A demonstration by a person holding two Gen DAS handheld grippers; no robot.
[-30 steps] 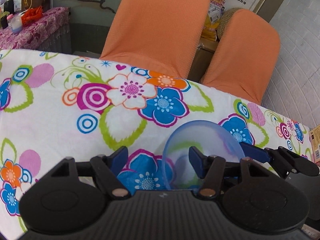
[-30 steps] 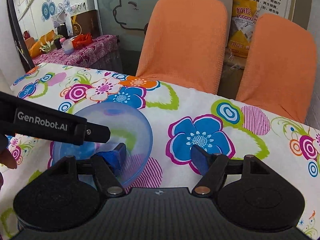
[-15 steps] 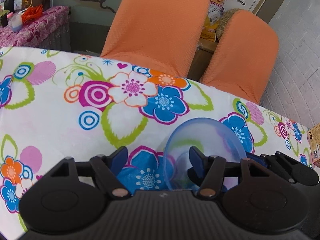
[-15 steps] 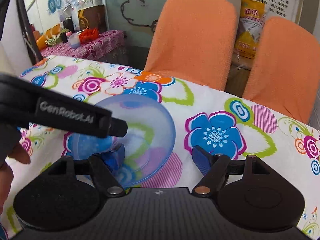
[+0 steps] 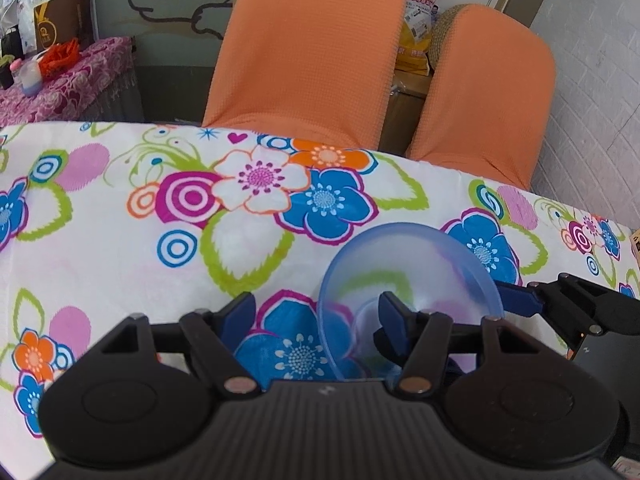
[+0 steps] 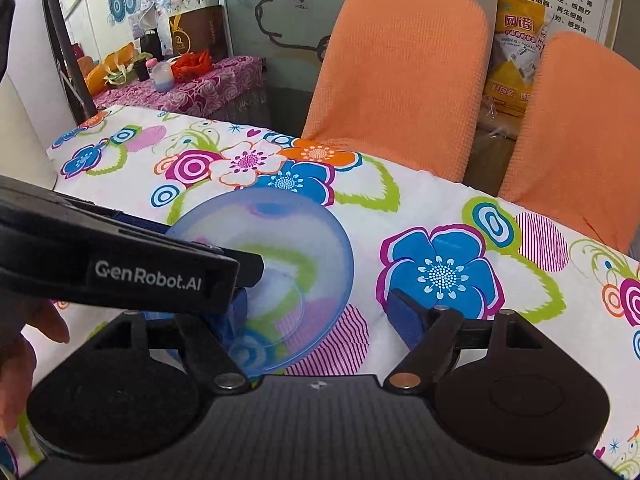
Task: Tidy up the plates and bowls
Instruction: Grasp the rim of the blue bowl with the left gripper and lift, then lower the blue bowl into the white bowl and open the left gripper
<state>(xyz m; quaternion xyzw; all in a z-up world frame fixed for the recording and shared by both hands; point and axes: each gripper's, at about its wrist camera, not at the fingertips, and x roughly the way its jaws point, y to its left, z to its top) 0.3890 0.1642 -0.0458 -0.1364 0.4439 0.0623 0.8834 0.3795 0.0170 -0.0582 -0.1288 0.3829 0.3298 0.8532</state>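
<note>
A translucent blue bowl (image 5: 412,276) sits tilted over the flowered tablecloth (image 5: 120,248); whether it touches the cloth I cannot tell. My left gripper (image 5: 316,314) is open, with the bowl's near rim between its fingers and the right finger inside the bowl. The right gripper's blue finger (image 5: 516,300) reaches the bowl's right edge. In the right wrist view the bowl (image 6: 288,240) lies left of centre. My right gripper (image 6: 320,314) is open, its left finger behind the bowl's wall. The left gripper's black finger (image 6: 160,276) crosses over the bowl.
Two orange-covered chairs (image 5: 316,52) (image 6: 400,68) stand behind the table's far edge. A side table with a pink cloth (image 6: 180,92) and small items is at the back left. A person's hand (image 6: 24,340) shows at the left edge.
In the right wrist view the bowl has grown larger and shifted right, and the left gripper's finger reaches further across it. Both grippers stay open.
</note>
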